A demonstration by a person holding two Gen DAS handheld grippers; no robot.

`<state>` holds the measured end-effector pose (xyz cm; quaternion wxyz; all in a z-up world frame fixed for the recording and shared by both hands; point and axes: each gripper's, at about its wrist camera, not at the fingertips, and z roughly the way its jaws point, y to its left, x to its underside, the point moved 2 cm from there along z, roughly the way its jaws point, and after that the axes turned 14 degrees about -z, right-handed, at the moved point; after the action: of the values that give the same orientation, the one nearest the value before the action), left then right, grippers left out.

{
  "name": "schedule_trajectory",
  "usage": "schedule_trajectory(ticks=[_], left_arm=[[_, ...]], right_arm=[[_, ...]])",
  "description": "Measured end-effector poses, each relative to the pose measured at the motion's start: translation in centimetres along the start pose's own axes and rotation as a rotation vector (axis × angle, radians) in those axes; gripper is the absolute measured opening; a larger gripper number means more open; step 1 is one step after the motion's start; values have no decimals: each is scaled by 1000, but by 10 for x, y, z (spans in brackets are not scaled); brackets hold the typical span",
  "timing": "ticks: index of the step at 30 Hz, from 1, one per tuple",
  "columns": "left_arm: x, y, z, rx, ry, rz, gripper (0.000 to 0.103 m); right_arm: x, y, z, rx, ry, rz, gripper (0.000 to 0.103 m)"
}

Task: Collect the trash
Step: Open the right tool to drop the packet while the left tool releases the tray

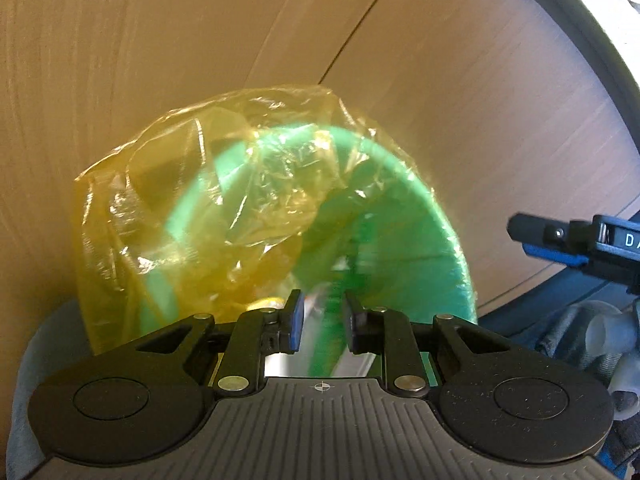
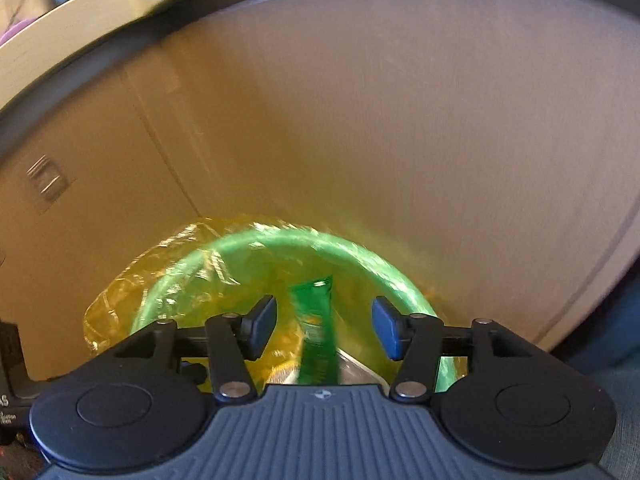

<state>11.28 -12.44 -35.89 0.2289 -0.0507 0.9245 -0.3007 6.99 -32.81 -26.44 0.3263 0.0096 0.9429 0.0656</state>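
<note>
A green bin [image 1: 404, 216] lined with a crinkled yellow plastic bag [image 1: 168, 184] stands right under both grippers. In the left wrist view my left gripper [image 1: 324, 320] hangs over the bin's near rim with its jaws a narrow gap apart. A blurred green and whitish streak shows in that gap, and the pads press on nothing I can make out. In the right wrist view my right gripper [image 2: 324, 328] stands open over the bin's mouth [image 2: 280, 248]. A green bottle [image 2: 318, 328] sits neck-up between its fingers, untouched by either pad. A finger of the right gripper [image 1: 536, 236] reaches in at the right.
The bin stands on pale wood boards [image 1: 200, 40]. A grey-edged board or wall [image 2: 80, 64] curves behind it. Grey-blue fabric [image 1: 580, 332] lies at the lower right. Something silvery [image 2: 354, 368] lies inside the bin below the bottle.
</note>
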Motion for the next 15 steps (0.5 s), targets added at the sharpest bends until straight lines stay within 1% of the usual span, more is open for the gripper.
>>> schedule_trajectory(ticks=[2,4,6,9,11,12,15], left_arm=[[-2,0,0,-11,-2,10,24],[-2,-5,-4,-31,-12,38,24],[-2,-12,-9,-48,-32,75,24],[-6,-26,-26,-64,-85,130,24],[-11,-36,-33,-65,-111,156,24],[-14,-42,-40,-62,-122,165,24],[-23,-59,-64,-40,-159,152,24]], right_arm=[[4,-6,5,-6,22,42,54],[7,-6,11,-10,35,51,55],[9,-4,13,-10,43,28,57],[11,2,13,-12,51,-20,58],[11,7,16,-15,65,-40,63],[12,10,16,-13,73,-49,65],[12,16,15,-4,95,-93,67]])
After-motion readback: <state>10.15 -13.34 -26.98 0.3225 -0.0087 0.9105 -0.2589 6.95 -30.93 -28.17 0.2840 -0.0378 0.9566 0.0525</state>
